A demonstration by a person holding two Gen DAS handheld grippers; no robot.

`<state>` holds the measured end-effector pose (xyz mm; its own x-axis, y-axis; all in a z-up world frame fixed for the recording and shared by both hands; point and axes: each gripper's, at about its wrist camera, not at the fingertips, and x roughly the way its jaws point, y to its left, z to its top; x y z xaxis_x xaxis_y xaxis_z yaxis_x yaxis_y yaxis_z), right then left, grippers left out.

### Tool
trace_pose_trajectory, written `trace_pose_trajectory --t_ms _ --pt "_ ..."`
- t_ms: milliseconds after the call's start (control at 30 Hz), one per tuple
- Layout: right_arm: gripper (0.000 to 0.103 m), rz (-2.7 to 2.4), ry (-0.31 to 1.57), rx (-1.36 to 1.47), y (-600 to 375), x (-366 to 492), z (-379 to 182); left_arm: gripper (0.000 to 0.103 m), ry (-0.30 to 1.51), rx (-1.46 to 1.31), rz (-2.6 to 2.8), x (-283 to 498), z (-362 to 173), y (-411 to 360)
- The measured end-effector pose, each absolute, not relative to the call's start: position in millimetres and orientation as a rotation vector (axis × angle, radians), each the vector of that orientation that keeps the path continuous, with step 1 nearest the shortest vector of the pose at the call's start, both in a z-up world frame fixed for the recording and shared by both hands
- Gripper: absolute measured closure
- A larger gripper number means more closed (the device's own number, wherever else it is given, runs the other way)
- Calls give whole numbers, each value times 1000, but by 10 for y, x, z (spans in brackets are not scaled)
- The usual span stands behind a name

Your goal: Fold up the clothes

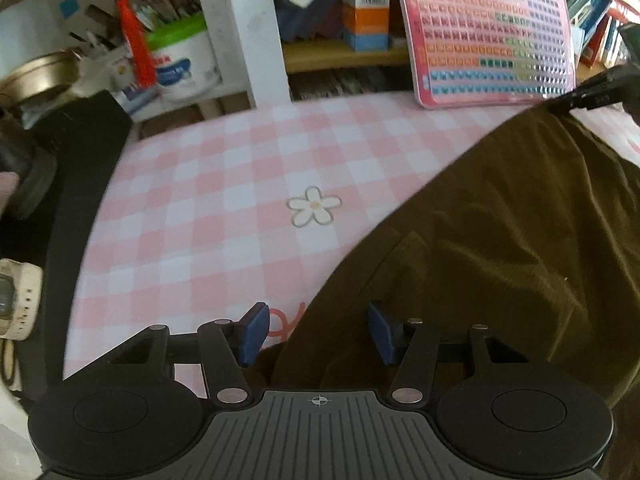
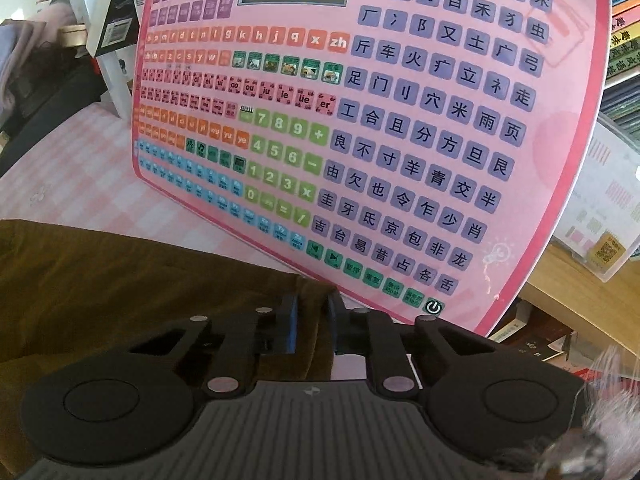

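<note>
1. An olive-brown garment (image 1: pixel 500 240), wrinkled, lies near the surface's (image 1: pixel 224 200) far edge.
2. Right tool (image 2: pixel 312 320) pinches its corner.
3. Left tool (image 1: pixel 318 332) is spread over its edge.

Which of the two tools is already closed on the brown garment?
The right tool: its pads pinch the brown garment. The left tool only straddles the garment's edge.

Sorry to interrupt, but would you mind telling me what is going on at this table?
A person with two handheld grippers is starting to fold a dark olive-brown garment lying on the pink-and-white checked tablecloth. The right gripper has pinched the garment's edge near the pink learning board. The left gripper straddles another edge, jaws not yet closed.
</note>
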<state>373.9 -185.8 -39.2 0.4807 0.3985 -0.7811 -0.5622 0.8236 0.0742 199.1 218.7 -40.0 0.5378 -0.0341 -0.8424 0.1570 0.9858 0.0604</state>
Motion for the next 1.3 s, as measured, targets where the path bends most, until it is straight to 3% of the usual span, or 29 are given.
trace_pose_trajectory --t_ms 100,133,200,267,300,533,800,900,1133,1300 --pt "97 569 886 -198 -1861 3709 -350 53 995 96 -122 2035 -427 2219" --pt "97 559 872 -190 -1872 3689 -315 60 996 80 -136 2038 -429 2221" --pt "97 535 838 -158 -1919 3624 -199 85 1001 62 -177 2042 -421 2201" --pt "97 510 800 -128 -1971 3537 -59 99 990 89 -184 2008 -394 2153" --pt "97 498 781 -120 -1988 3475 19 100 976 99 -179 1983 -368 2140" --pt "98 394 573 -45 -2175 2740 791 101 727 74 -171 1537 294 2142" --pt "98 259 404 71 -2551 1072 1413 101 521 152 -261 533 765 2037" --pt "98 206 464 123 -2637 354 1250 101 525 156 -299 138 666 1998" --pt "98 65 779 260 -2586 -777 257 98 683 47 -317 -471 97 2036" --pt "96 -109 935 359 -2461 -1016 -202 79 748 -71 -207 -620 -121 2100"
